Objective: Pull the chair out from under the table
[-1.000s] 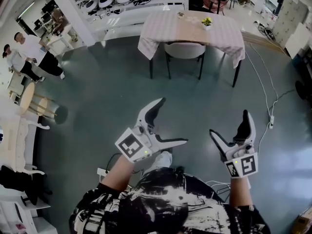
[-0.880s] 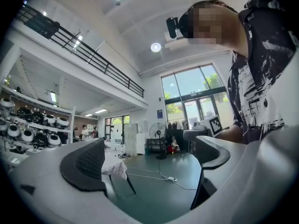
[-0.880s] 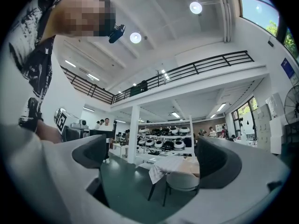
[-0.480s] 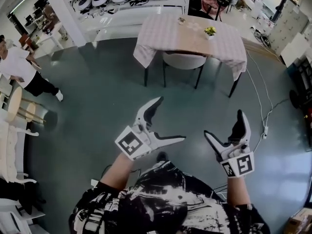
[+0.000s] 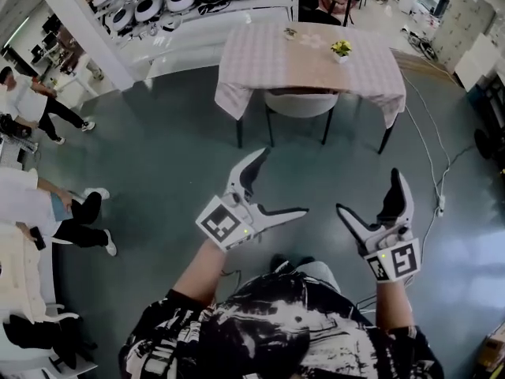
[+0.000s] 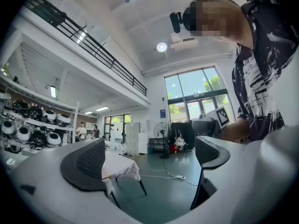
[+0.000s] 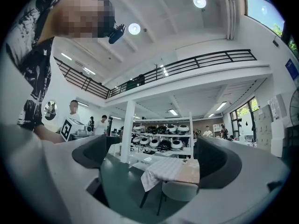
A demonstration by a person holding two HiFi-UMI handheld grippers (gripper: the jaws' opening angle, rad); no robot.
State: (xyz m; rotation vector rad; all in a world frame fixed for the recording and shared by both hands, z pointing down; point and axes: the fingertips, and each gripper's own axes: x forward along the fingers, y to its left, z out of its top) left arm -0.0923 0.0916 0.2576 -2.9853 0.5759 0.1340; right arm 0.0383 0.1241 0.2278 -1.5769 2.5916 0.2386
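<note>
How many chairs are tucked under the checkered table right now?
1. The chair sits under the near edge of the table, between its front legs. The far side is hidden, so another could be there.

Open floor (image 5: 173,160) ahead, chair (image 5: 300,103) under the table (image 5: 264,54) between its legs.
</note>
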